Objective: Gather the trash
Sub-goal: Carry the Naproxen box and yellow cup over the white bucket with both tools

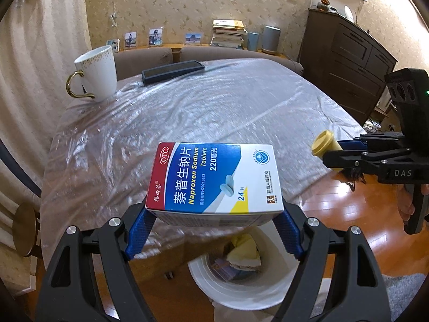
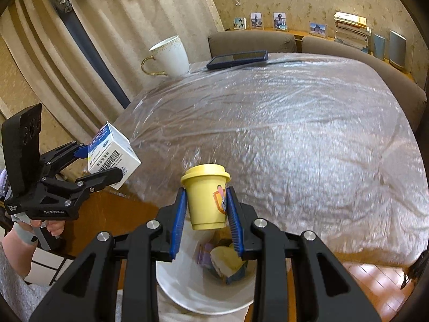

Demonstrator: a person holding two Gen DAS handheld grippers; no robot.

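My left gripper (image 1: 214, 222) is shut on a blue and white medicine box (image 1: 217, 179), held flat above the white trash bin (image 1: 241, 295) at the table's near edge. It also shows in the right wrist view (image 2: 112, 155), where the left gripper (image 2: 107, 161) is at the left. My right gripper (image 2: 206, 214) is shut on a small yellow lidded cup (image 2: 206, 198), upright over the bin (image 2: 187, 292). The cup (image 1: 324, 145) and right gripper (image 1: 332, 151) show at the right of the left wrist view. The bin holds several pieces of trash.
The table (image 2: 295, 134) is covered with clear plastic. A white mug with a gold handle (image 1: 96, 72) and a dark phone (image 1: 171, 71) sit at its far side. Chairs stand behind it, a dark dresser (image 1: 348, 61) at the right, wooden floor below.
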